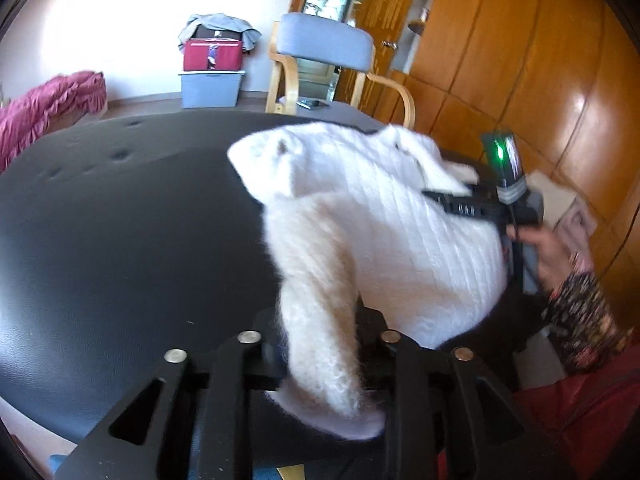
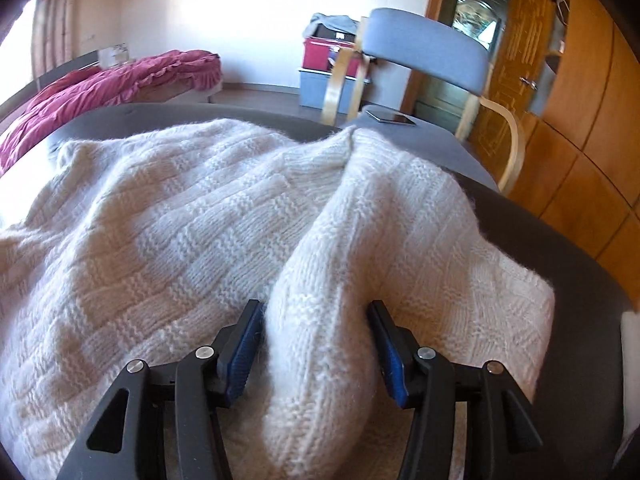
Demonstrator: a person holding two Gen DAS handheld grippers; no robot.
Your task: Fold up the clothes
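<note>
Black linkage of the left gripper [image 1: 320,364] fills the bottom of its view, and a fuzzy white sleeve [image 1: 320,340] runs down between its fingers and hangs past them; the fingers press in on the sleeve from both sides, so they are clamped on it. Ahead of this gripper spreads the dark table [image 1: 120,240], with the sweater [image 1: 380,220] lying on it ahead and to the right, bunched toward the far edge. Farther right, the right gripper [image 1: 440,194] reaches onto the sweater's right side, held by a hand [image 1: 552,248] in a patterned sleeve.

From the right wrist, the sweater [image 2: 180,220] covers almost all of the table [image 2: 540,240] ahead, its checked knit clear. A thick raised fold [image 2: 320,340] of it runs straight up from between the right gripper's [image 2: 320,344] blue pads [image 2: 244,344], which stand at either side of the fold with the wool filling the gap; whether they squeeze it or merely flank it I cannot tell.

Beyond the table, ahead of both tools, stands a chair [image 2: 428,44] with a grey back and pale wooden arms, a phone [image 2: 390,117] lying on its seat. Left of it sit stacked boxes [image 1: 212,72], red over grey. Far left lies a pink blanket [image 2: 100,92]. Wooden cabinets [image 1: 540,60] line the right side.
</note>
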